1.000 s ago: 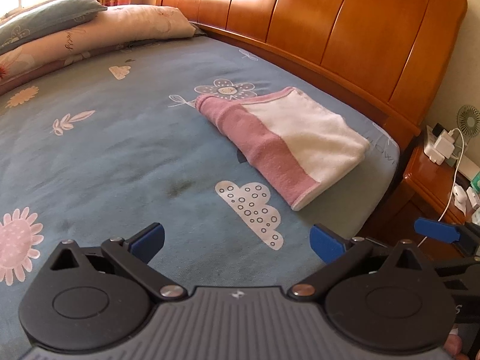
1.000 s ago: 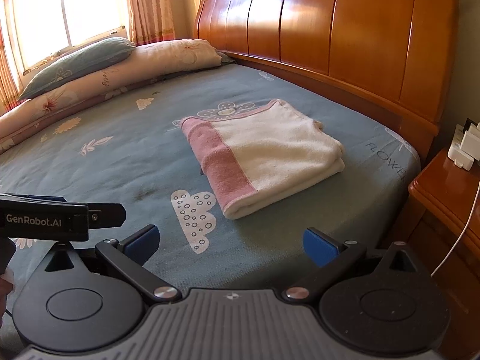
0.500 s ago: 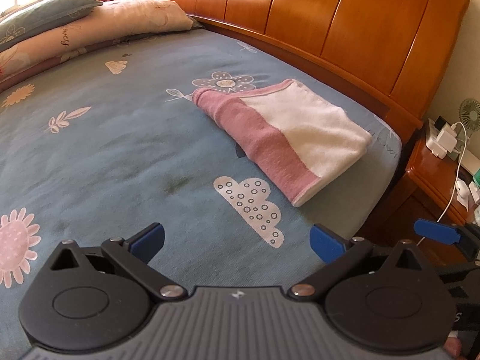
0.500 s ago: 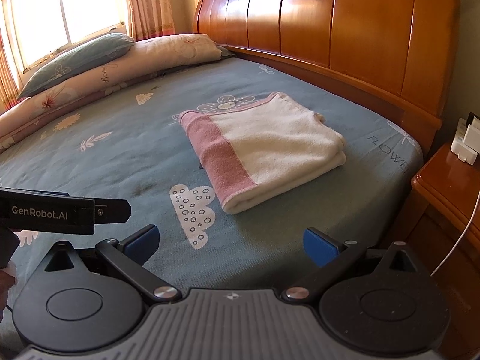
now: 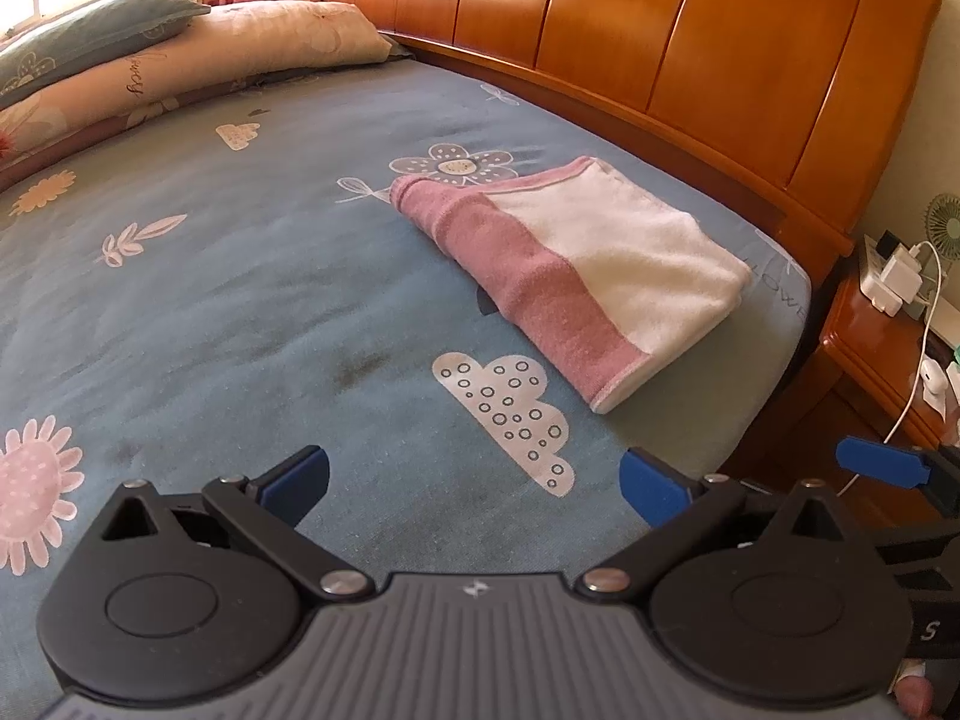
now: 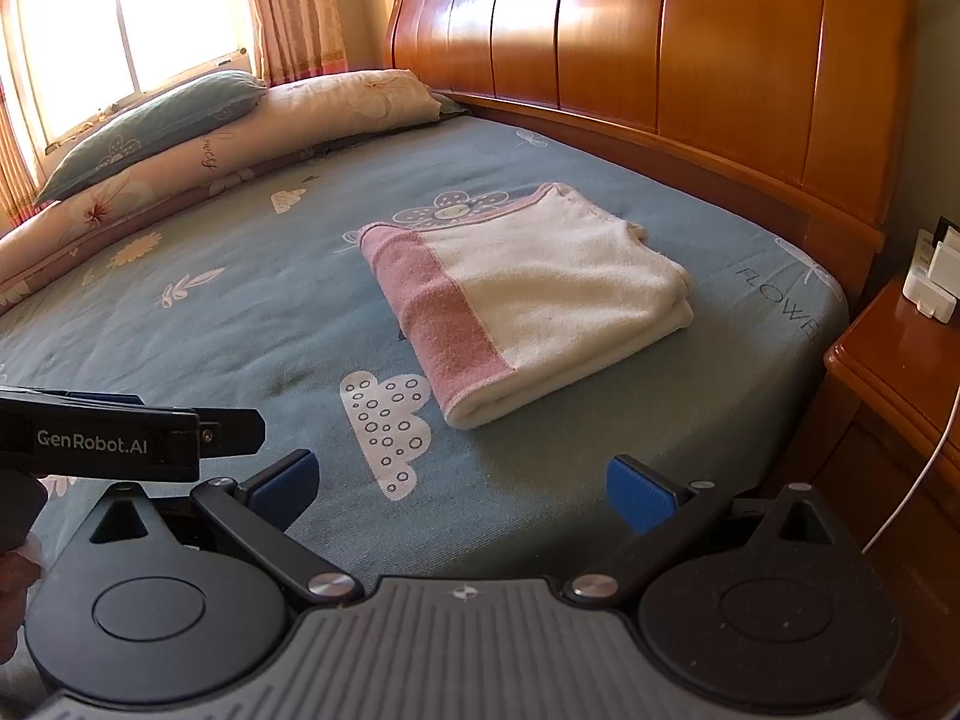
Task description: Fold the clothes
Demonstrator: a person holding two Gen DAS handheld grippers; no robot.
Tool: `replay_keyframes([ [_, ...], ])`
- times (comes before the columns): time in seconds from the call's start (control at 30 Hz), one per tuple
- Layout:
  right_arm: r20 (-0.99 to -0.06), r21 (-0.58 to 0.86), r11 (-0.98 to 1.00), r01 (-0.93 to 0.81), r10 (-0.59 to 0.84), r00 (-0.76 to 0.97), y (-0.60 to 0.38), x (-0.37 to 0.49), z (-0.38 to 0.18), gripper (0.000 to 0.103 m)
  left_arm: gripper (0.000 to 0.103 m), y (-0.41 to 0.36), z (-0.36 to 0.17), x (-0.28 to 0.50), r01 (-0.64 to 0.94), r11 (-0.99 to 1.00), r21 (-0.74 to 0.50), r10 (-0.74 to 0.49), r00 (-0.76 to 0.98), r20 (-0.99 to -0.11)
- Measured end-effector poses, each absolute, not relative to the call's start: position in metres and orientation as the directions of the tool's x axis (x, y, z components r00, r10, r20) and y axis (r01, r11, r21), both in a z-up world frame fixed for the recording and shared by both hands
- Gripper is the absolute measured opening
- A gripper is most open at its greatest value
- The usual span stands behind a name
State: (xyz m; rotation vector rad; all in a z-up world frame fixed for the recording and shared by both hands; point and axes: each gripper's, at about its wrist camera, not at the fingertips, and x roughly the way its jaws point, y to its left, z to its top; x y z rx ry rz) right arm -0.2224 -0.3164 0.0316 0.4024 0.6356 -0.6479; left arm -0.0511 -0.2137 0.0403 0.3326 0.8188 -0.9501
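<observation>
A white towel with a pink band lies folded into a thick rectangle on the blue patterned bed sheet, near the bed's right corner. My left gripper is open and holds nothing, hovering over the sheet well short of the towel. My right gripper is open too, nothing between its blue pads, also short of the towel. The other gripper's blue pad shows at the right edge of the left wrist view, and the left gripper's body crosses the left of the right wrist view.
A wooden headboard runs behind the towel. Pillows lie stacked at the far side under a window. A wooden nightstand with chargers and a white cable stands right of the bed.
Both cameras drew slightly back and shifted; the towel has not moved. Both grippers stayed open.
</observation>
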Motion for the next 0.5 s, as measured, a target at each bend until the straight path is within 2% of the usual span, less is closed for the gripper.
replay_keyframes([
  [0.5,-0.646,0.162,0.724,0.671,-0.436,0.626,-0.3170,-0.2253,0.0326,0.103,0.102,-0.2140,0.0362,-0.0504,0.821,0.565,-0.082,-0.581,0.325,-0.747],
])
